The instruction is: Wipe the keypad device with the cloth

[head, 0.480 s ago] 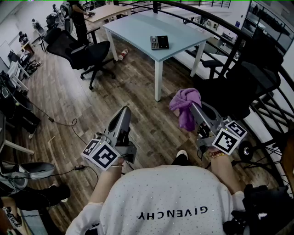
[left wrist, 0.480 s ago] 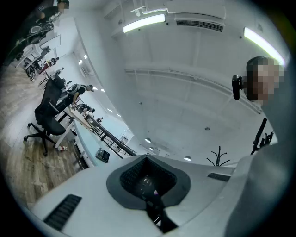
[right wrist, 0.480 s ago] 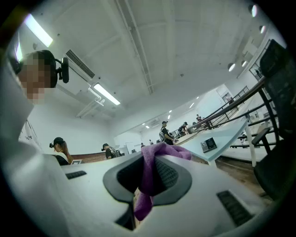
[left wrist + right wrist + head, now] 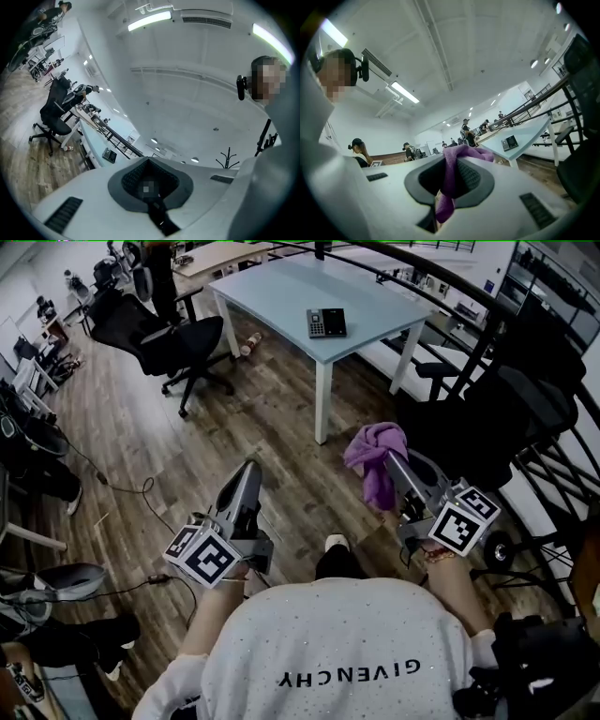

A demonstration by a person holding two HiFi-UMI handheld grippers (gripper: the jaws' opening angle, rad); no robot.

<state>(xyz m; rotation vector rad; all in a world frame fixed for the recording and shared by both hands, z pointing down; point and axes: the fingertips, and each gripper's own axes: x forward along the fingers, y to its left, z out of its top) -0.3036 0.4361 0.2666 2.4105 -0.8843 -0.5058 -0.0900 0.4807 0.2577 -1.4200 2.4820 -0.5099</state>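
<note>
Since half a second ago, the person's shoe [image 4: 336,545] has stepped forward towards the table [image 4: 281,296], and both grippers have drifted slightly left in the head view.

One table stands ahead, with a smooth pale blue-grey top and white legs. One keypad device [image 4: 326,323] lies flat and face up on it, close to the table's near corner. It is a dark, flat, nearly square block. Its slightly longer side runs across the head view, with the grid of keys on its left part and a dark panel on its right. The right gripper view also shows it on the tabletop [image 4: 509,142].

One cloth [image 4: 376,457] is held well short of the table, over the wood-plank floor [image 4: 281,465]. It is purple, soft and crumpled, bunched at the top with a fold hanging down.

Of the two grippers, the right gripper [image 4: 405,474] has its ribbed dark pads clamped on the cloth, which spills out above and below them. The left gripper [image 4: 246,486] is level with it, equally far from the table. Its jaws are together with nothing between them. Both have smooth grey bodies and a cube of black-and-white square markers.

Two black office chairs flank the table, one to its left [image 4: 164,338] and one to its right [image 4: 506,418]. One bottle [image 4: 246,343] lies on the floor beside the table's left leg.
</note>
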